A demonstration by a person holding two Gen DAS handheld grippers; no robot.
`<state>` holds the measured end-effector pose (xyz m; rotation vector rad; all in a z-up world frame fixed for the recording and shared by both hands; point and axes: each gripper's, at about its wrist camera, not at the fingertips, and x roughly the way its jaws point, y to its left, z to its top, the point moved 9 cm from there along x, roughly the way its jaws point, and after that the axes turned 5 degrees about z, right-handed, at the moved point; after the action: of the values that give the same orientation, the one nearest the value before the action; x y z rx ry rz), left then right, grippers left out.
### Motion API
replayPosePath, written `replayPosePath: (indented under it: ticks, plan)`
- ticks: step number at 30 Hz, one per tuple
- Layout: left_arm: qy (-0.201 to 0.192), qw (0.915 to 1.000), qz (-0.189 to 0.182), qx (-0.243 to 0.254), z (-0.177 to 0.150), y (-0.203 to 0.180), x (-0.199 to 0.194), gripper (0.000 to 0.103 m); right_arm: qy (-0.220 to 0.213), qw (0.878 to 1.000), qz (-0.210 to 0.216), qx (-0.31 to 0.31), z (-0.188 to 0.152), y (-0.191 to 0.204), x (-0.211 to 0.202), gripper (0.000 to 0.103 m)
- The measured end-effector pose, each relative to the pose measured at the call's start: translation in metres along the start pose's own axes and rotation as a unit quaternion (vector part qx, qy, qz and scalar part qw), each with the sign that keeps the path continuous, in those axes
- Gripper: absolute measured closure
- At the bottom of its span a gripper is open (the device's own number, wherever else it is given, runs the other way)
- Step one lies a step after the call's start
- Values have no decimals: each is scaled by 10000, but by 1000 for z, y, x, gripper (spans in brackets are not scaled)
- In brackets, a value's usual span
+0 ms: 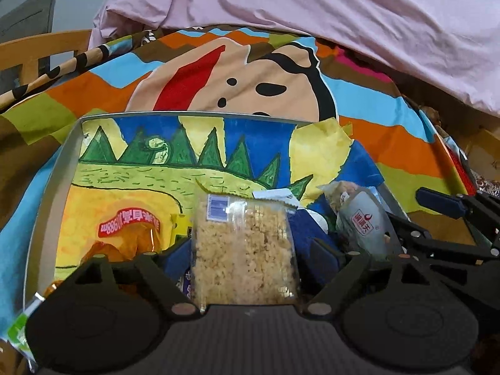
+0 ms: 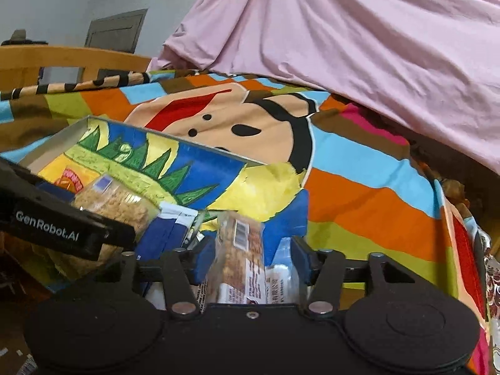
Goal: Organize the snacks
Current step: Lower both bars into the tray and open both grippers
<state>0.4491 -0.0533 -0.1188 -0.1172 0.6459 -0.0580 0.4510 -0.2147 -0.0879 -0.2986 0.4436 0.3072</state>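
Left gripper (image 1: 245,257) open around clear crinkly pack of puffed-rice cake (image 1: 245,250), inside the shallow metal-rimmed tray (image 1: 62,156). Right gripper (image 2: 247,264) loose around nut bar pack (image 2: 242,259) nearby. Light, crumbly, slippery; best pinched mid-sides, gently.

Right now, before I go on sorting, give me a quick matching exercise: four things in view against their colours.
Things:
1. bedsheet
2. tray rim
3. crispy rice snack pack
4. snack label

Colours:
A. red with white writing
B. pink
C. clear wrap over beige pieces
D. plain grey metal

Pairs: 1-B, 2-D, 3-C, 4-A
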Motion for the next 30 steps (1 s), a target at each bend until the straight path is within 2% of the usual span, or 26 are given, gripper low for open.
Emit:
replayPosePath:
  ticks: [6, 8, 12, 17, 23, 30]
  plan:
    - [-289, 9993, 12, -226, 11, 3, -22, 3, -183, 9998, -57, 106, 11, -8, -21, 28]
    - [-413, 9987, 57, -292, 15, 6, -31, 1, -279, 9995, -74, 160, 16, -9, -31, 21]
    - [-597, 9970, 123, -469, 19, 12, -53, 1, -493, 9984, -92, 248, 24, -8, -53, 12]
    - [-1069, 9906, 499, -685, 15, 21, -91, 1, -796, 9962, -37, 344, 32, -2, -85, 2]
    - [-1427, 9829, 751, -891, 6, 28, -134, 0, -1058, 9936, 17, 408, 38, 4, -129, 1]
    - [-1595, 9819, 670, -775, -8, 20, -175, 0, -1199, 9916, -100, 483, 33, 4, -178, 1]
